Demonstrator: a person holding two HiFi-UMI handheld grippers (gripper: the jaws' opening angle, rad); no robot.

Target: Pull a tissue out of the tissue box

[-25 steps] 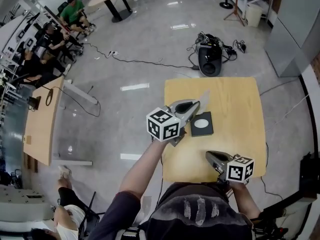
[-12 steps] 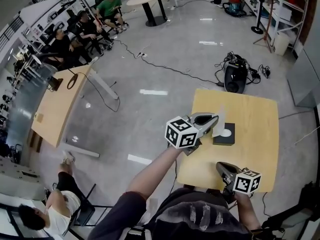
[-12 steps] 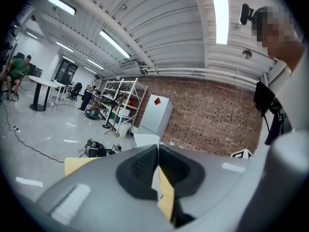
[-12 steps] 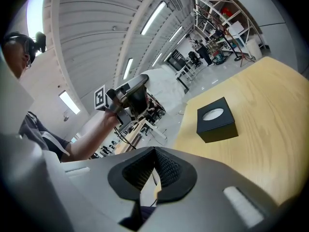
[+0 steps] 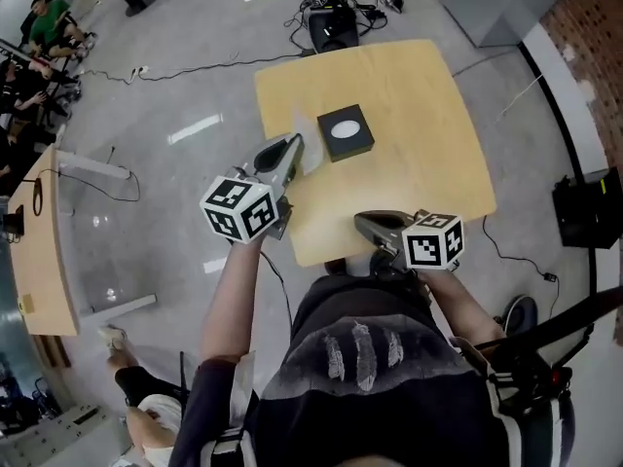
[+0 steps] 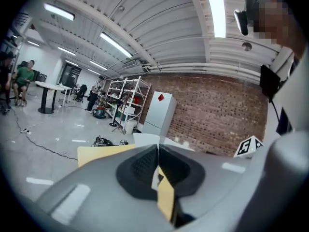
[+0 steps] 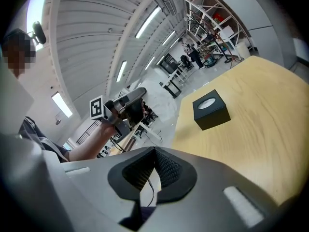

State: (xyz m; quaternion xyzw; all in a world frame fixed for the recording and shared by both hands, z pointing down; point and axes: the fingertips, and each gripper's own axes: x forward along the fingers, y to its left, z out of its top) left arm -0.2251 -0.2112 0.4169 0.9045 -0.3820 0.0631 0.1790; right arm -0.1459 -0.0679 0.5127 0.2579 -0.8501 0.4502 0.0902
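Observation:
A black tissue box (image 5: 346, 132) with a white oval opening sits on the yellow wooden table (image 5: 428, 134); the right gripper view shows the tissue box (image 7: 211, 110) too. My left gripper (image 5: 296, 144) is held left of the box and apart from it, shut on a white tissue (image 6: 145, 140) that sticks out past its tips (image 6: 158, 146). In the head view the tissue (image 5: 309, 157) hangs pale beside the jaws. My right gripper (image 5: 361, 223) hovers at the table's near edge, its jaws (image 7: 155, 149) shut with nothing between them.
A black device with cables (image 5: 331, 27) lies on the floor beyond the table. Another wooden table (image 5: 39, 251) stands at the left, with seated people (image 5: 44, 17) behind it. A black case (image 5: 589, 207) sits on the floor at the right.
My left gripper has drawn away from the box to the left with the tissue in it. The right gripper stays by the near edge. The head view has swung round.

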